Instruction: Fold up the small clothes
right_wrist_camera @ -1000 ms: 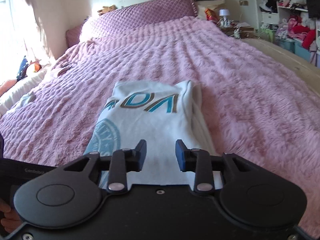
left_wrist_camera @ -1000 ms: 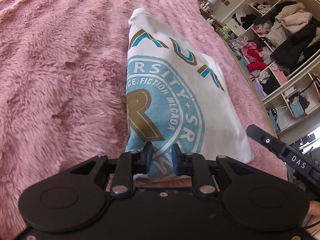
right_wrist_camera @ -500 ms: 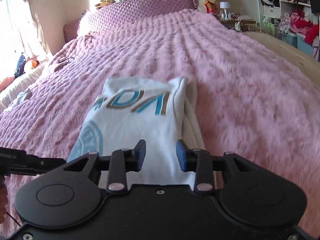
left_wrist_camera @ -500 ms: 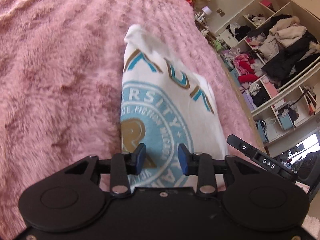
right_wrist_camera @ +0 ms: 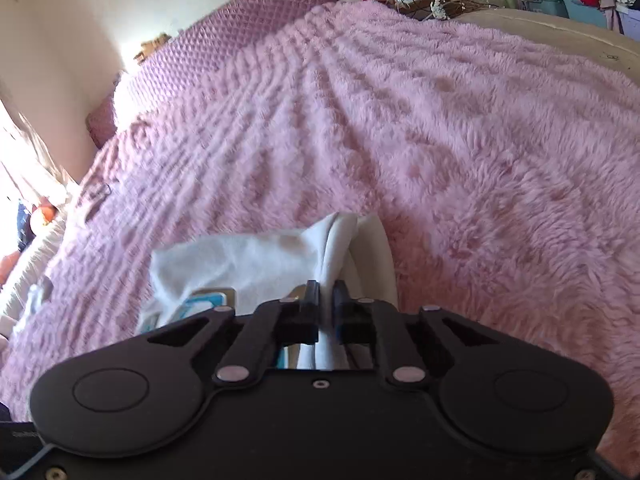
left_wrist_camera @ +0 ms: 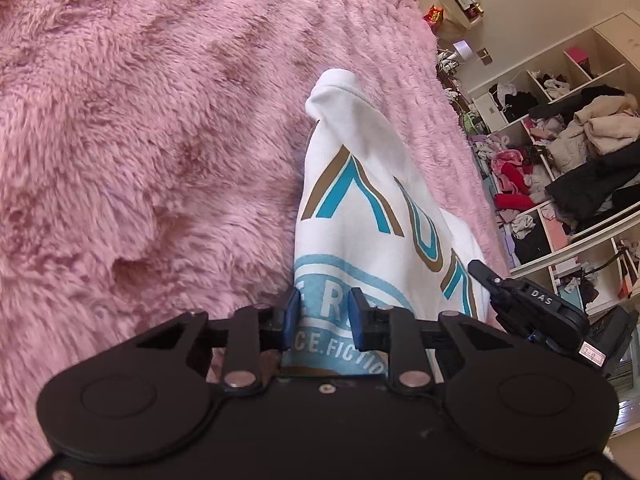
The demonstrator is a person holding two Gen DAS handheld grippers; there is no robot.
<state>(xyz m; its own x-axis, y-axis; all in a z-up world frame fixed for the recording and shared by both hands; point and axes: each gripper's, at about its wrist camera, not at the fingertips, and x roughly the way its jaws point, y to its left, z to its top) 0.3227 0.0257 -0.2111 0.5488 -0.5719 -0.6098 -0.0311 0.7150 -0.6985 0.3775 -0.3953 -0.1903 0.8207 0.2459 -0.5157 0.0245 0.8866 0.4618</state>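
Left wrist: my left gripper (left_wrist_camera: 319,314) jaws closing, the folded white printed cotton T-shirt (left_wrist_camera: 360,200) between them, lying on the fluffy pink blanket (left_wrist_camera: 160,140). Right wrist: my right gripper (right_wrist_camera: 326,308) clamped on the T-shirt's (right_wrist_camera: 256,260) edge, bunched above the blanket (right_wrist_camera: 440,140).

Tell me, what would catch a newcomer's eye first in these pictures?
A white T-shirt with blue and gold lettering, lying half folded on a fluffy pink blanket. The right tongs pinch its folded edge, while the left tongs are closing over the printed emblem. Cluttered clothes shelves stand beyond the bed.
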